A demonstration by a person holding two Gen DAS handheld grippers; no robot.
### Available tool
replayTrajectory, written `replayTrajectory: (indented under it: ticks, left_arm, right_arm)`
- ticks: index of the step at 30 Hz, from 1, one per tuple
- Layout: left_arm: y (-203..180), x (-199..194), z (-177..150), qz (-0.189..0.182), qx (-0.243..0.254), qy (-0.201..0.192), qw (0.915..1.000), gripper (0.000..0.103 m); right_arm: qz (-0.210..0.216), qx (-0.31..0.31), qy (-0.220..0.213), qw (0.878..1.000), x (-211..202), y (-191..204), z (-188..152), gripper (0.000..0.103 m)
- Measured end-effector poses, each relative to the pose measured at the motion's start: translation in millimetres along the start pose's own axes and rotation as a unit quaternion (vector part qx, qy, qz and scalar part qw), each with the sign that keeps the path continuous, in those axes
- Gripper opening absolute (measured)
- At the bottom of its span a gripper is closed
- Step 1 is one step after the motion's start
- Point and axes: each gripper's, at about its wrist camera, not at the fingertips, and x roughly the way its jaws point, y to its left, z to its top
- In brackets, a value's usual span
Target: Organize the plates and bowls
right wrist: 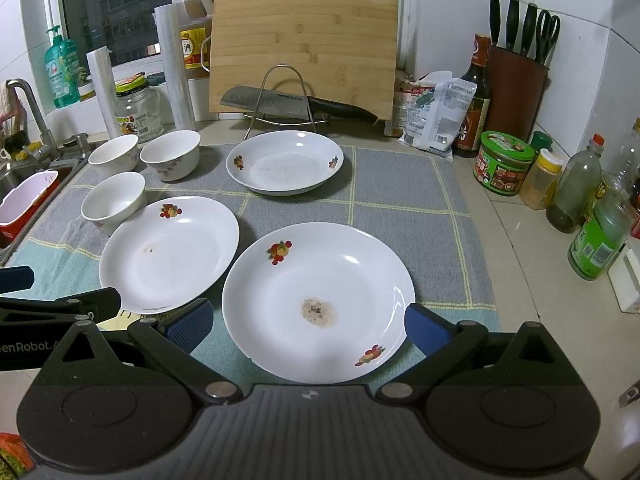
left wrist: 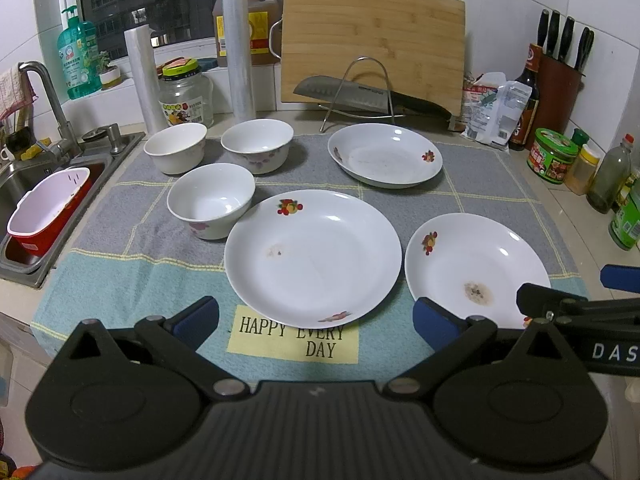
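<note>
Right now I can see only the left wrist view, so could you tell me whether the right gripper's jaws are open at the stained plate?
Observer: Yes, the right gripper is open, with one jaw on each side of the stained plate's near half.
Operator: Is anything printed on that plate's near rim, which is hidden from me?
Observer: A fruit motif sits there, towards the right.
Operator: Does the knife block hold only knives?
Observer: No, scissors stand at the right end of the knife block.

A cleaver [left wrist: 372, 96] rests on a wire rack [left wrist: 362, 92] before the upright cutting board [left wrist: 372, 40].
</note>
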Motion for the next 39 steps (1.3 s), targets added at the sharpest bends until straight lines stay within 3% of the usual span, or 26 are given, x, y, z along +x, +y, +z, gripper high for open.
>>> replayTrajectory:
  ticks: [21,39]
  left_arm:
    - [1,1,7,-0.005,0.003,-0.001,1.0000,0.102]
    - [32,9,3,-0.052,0.023,-0.019,0.9982,0.102]
  right_arm:
    - [-0.012,-0.001,-0.004,1.000,-2,8,4,0.103]
    - [-0.029,-0.005,-0.020,0.999,-7,33,5,0.103]
